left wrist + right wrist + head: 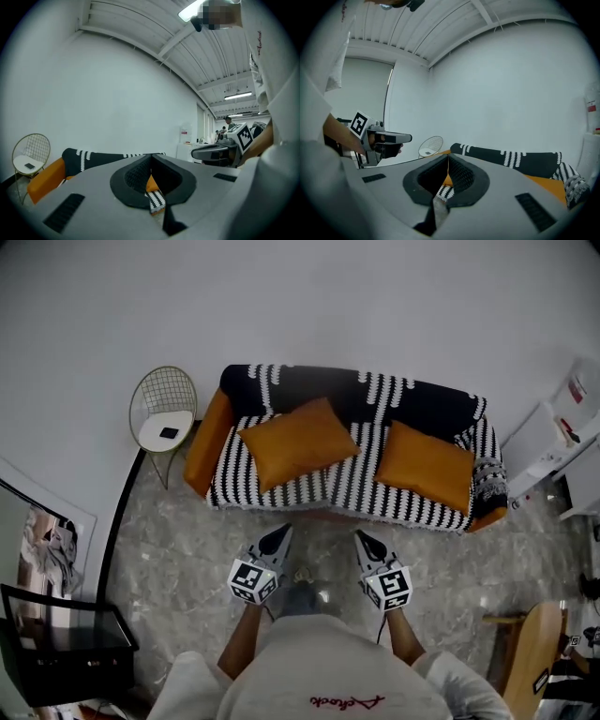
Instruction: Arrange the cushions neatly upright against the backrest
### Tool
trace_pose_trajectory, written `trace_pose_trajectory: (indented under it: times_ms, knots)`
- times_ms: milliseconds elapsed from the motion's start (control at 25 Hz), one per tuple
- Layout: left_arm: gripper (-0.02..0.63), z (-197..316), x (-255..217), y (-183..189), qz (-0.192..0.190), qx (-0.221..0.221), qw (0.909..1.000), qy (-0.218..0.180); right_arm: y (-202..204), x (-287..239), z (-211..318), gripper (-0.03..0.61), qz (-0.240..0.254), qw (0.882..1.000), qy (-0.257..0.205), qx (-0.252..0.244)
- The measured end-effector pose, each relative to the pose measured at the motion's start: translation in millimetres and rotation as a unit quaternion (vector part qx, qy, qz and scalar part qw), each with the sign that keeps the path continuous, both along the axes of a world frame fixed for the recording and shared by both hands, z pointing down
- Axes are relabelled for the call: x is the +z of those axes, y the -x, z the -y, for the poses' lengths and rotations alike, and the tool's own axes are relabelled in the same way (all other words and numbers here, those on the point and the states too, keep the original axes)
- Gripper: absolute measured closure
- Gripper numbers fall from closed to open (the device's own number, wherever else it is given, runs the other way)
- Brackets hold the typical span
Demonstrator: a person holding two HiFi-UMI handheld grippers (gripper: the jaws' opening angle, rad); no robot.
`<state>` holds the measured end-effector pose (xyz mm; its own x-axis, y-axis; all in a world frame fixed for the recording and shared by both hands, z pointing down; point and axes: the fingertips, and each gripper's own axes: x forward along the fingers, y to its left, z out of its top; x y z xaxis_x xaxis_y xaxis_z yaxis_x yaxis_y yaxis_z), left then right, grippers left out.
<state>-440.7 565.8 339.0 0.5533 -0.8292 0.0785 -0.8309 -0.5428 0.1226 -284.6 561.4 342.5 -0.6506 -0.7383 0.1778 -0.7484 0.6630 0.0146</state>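
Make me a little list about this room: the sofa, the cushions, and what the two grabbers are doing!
Sofa: orange sofa against the wall, under a black-and-white striped throw
Left cushion: orange left cushion, lying askew on the seat, not upright
Right cushion: orange right cushion, also lying askew on the seat
Left gripper: left gripper, jaws shut, empty, short of the sofa
Right gripper: right gripper, jaws shut, empty, short of the sofa
Beside sofa: wire chair at its left end

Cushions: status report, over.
Left gripper and right gripper shut, empty, short of the sofa. Left cushion and right cushion askew on the seat, not yet squared against the backrest. Nothing in the way.
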Motion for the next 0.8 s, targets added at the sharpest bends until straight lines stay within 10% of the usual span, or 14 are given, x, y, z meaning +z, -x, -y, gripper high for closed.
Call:
trace_pose_trajectory:
  times_ms: [800]
  knots:
    - [0.584,196.9,-9.6,100.4,-0.027,0.019,0.9994,-0.007,99.6,-20.5,200.4,0.551,-0.026,0.999,-0.017,0.022]
